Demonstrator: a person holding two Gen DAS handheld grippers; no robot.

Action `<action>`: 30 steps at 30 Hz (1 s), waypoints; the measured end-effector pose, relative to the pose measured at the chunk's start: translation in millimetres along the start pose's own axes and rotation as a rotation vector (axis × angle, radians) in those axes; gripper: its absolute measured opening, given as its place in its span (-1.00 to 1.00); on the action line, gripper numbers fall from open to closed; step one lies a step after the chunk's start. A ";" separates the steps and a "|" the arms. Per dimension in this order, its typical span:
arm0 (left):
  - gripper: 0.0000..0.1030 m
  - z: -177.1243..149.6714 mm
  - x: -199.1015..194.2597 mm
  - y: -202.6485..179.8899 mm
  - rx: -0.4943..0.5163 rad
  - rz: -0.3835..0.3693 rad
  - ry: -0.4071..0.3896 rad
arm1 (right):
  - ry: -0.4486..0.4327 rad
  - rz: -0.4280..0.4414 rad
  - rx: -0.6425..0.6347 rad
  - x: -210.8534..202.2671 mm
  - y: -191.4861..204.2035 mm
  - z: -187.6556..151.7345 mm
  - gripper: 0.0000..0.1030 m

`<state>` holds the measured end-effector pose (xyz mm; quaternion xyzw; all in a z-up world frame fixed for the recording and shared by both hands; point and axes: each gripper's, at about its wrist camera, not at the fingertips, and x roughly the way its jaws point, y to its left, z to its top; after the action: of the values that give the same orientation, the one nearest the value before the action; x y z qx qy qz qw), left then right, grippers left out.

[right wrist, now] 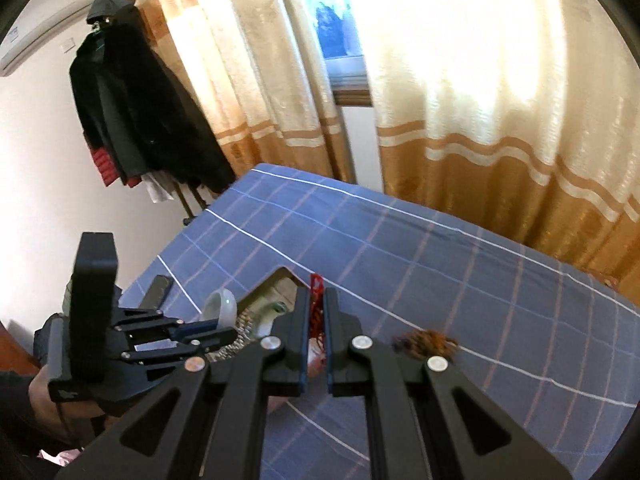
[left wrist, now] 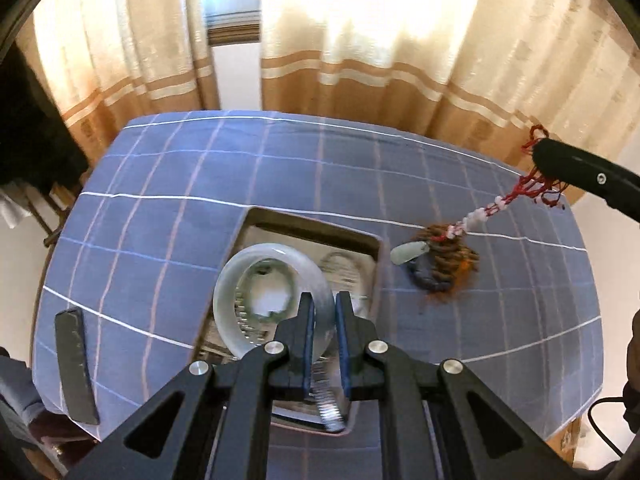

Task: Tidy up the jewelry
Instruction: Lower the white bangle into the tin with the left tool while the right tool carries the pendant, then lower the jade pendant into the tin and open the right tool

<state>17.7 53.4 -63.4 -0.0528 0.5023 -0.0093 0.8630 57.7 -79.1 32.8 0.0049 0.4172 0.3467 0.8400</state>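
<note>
The left gripper (left wrist: 323, 300) is clamped on a pale, milky bangle (left wrist: 256, 280), its pads pinching the ring's near rim. The bangle is smooth, thick and glassy, and hangs above the open box (left wrist: 312, 228), whose rim shows as a squared opening in the blue checked cloth (left wrist: 160, 200). Its hole faces up towards the camera, tilted a little; in the right wrist view it (right wrist: 220, 306) stands nearly on edge.

Inside the box lie a greenish bracelet (left wrist: 276, 280) and a silvery chain (left wrist: 248, 320), the chain partly blurred.

The right gripper (right wrist: 316, 300) is closed tight on a red knotted cord (right wrist: 317, 284). From the left view the cord (left wrist: 516, 192) runs down and towards the box as a strand of white beads (left wrist: 476, 216), its long axis slanting from the right gripper (left wrist: 538, 152) to a brown tassel (left wrist: 448, 256) on the cloth just right of the box. A pale green pendant (left wrist: 408, 252) lies beside the tassel, between it and the box.

Left of the box, a dark flat bar (left wrist: 76, 364) lies near the cloth's edge. Beyond the box the cloth runs bare to the far edge, under striped curtains (left wrist: 360, 60).
</note>
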 end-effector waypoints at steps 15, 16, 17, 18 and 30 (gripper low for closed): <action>-0.81 3.4 28.8 23.2 -0.021 0.005 0.032 | 0.056 0.032 -0.058 53.9 29.9 12.4 -0.84; -0.81 3.3 31.5 23.2 -0.020 0.006 0.036 | 0.063 0.029 -0.061 57.5 29.8 11.7 -0.84; -0.81 3.2 35.2 23.7 -0.021 0.007 0.042 | 0.073 0.026 -0.063 62.6 29.0 9.7 -0.84; -0.81 3.0 38.6 24.2 -0.023 0.005 0.047 | 0.082 0.023 -0.065 67.0 28.5 8.0 -0.84; -0.81 -3.7 62.7 24.4 -0.024 0.015 0.095 | 0.188 -0.006 -0.075 107.7 18.3 -18.9 -0.84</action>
<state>44.7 73.1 -121.9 -0.0588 0.5432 0.0008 0.8376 78.1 -7.3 -49.2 -0.0603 0.4810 0.3583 0.7979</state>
